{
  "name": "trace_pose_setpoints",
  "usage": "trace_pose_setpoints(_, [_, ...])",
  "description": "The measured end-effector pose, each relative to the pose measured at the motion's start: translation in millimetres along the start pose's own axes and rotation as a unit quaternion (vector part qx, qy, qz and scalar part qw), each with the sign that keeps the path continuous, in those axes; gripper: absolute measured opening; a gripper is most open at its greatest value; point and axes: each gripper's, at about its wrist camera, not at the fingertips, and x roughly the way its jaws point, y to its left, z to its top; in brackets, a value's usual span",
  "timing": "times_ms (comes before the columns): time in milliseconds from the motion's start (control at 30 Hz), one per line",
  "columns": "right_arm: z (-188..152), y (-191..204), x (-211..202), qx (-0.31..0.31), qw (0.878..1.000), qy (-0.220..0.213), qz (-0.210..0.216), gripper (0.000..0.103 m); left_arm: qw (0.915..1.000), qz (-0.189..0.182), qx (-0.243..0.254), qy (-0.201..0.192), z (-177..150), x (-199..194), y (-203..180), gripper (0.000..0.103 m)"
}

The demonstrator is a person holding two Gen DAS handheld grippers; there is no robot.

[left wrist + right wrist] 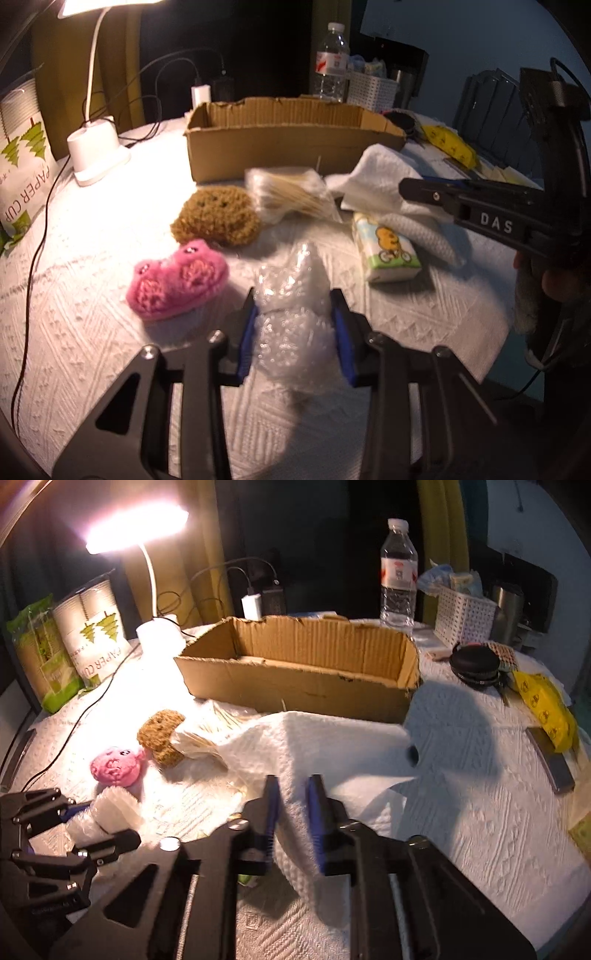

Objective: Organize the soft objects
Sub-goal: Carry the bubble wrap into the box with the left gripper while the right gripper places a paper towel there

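My left gripper (295, 325) is shut on a crumpled piece of bubble wrap (291, 295) just above the white table cover. The right wrist view shows this grip at the lower left, left gripper (92, 819). My right gripper (293, 812) is shut on a fold of white paper towel (314, 746), which drapes forward over the table; it also enters the left wrist view from the right, right gripper (404, 186). A pink plush toy (177, 284) and a brown knitted toy (218, 218) lie left of the bubble wrap. An open cardboard box (295, 686) stands behind them.
A bag of cotton swabs (291, 195), a tissue pack (388, 251) and a white knitted piece (432, 236) lie mid-table. A lamp base (96, 155) with cables and a paper cup pack (22, 184) stand at the left. At the back are a water bottle (397, 576) and a white basket (463, 622).
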Motion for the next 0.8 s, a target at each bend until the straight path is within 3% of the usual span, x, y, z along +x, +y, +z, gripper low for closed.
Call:
trace_pose_setpoints(433, [38.5,-9.2,-58.2,0.007,0.996,-0.091,0.016,0.01,0.9982,-0.003,0.013,-0.058,40.4,-22.7,-2.7,0.038])
trace_pose_setpoints(800, [75.3,-38.0,-78.8,0.012,0.989,-0.148,0.007,0.01,0.9937,0.005,0.018,-0.11,96.0,-24.7,0.6,0.038])
